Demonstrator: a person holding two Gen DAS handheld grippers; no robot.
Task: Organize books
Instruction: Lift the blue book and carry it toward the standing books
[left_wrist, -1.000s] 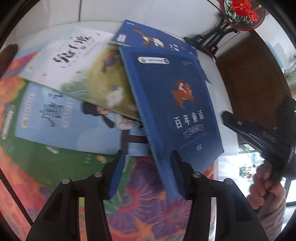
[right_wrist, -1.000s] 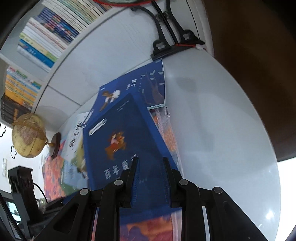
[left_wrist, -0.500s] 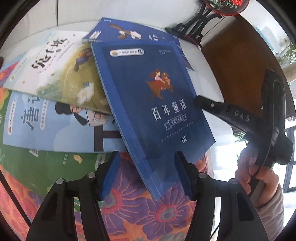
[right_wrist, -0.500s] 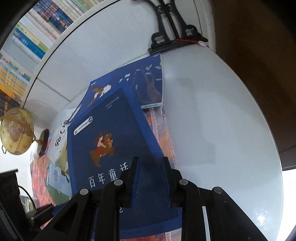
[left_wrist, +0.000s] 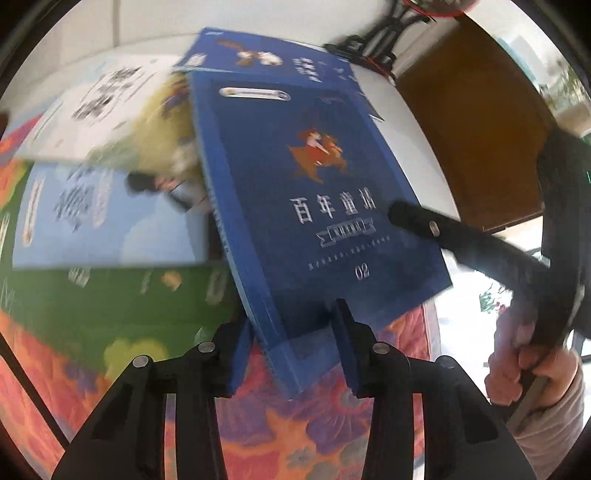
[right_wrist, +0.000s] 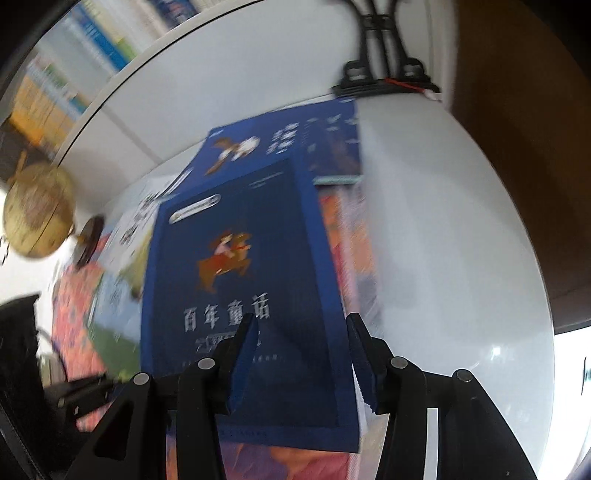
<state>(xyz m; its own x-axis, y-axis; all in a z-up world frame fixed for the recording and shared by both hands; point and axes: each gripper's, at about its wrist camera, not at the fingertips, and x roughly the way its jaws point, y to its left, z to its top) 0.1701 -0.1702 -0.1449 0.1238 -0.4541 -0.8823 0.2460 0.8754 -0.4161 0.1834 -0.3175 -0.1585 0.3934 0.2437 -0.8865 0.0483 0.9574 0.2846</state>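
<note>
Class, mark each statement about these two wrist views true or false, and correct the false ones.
1. The left hand-held gripper has the corner of the dark blue book between its fingers. True.
2. The right hand-held gripper is clamped shut on that book. False: its jaws have just been opening and stand apart.
3. A globe stands at the left. True.
4. The dark blue book lies alone on the white table. False: it rests on other books.

"百年童话" and "02", slightly blurred, on the dark blue book cover
</note>
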